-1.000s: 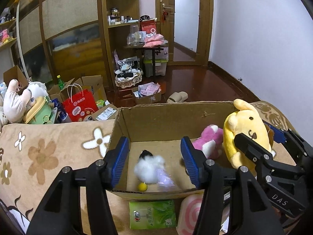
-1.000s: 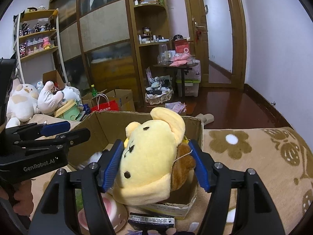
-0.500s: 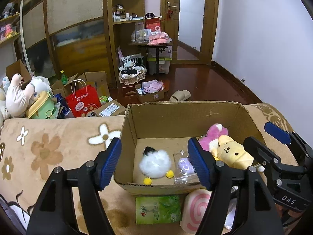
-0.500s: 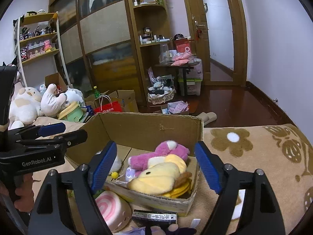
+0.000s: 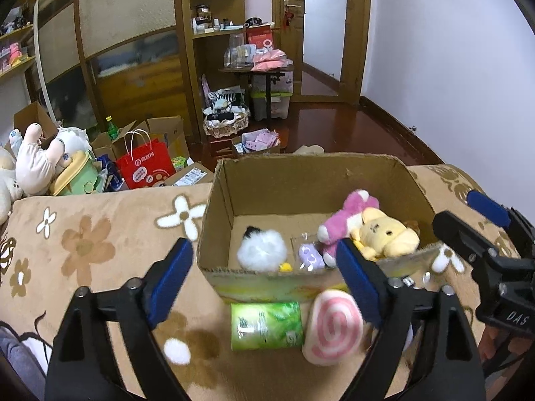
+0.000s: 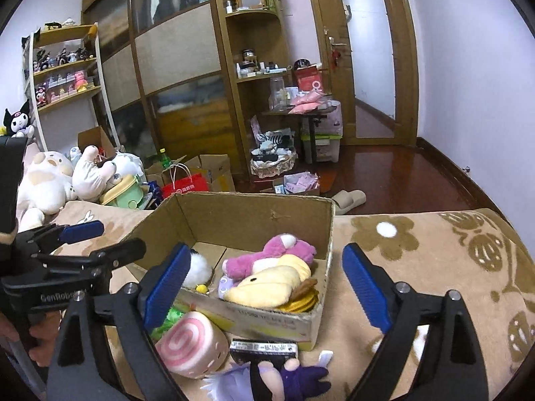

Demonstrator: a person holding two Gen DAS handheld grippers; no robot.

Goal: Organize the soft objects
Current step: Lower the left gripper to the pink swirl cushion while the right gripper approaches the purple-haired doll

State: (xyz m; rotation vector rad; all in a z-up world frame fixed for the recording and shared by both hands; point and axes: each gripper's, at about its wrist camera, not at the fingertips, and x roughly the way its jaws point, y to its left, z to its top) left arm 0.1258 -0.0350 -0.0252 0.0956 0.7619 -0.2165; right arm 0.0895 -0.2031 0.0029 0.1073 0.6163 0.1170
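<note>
Both my grippers, left [image 5: 264, 280] and right [image 6: 262, 289], hang wide open and empty. Just beyond my fingers, the pink swirl roll cushion [image 6: 190, 344] lies on the flowered blanket [image 5: 83, 244], touching the cardboard box's [image 6: 267, 317] near wall. It looks light and squashy; I'd pinch across its round middle.

On the flower-patterned beige blanket [image 5: 83, 244] we see the open cardboard box [image 5: 301, 180] holding a yellow plush dog [image 5: 384, 234] beside a pink plush bear [image 5: 347, 217], with what seems a pink-swirl roll cushion [image 5: 334, 325] lying before it.
</note>
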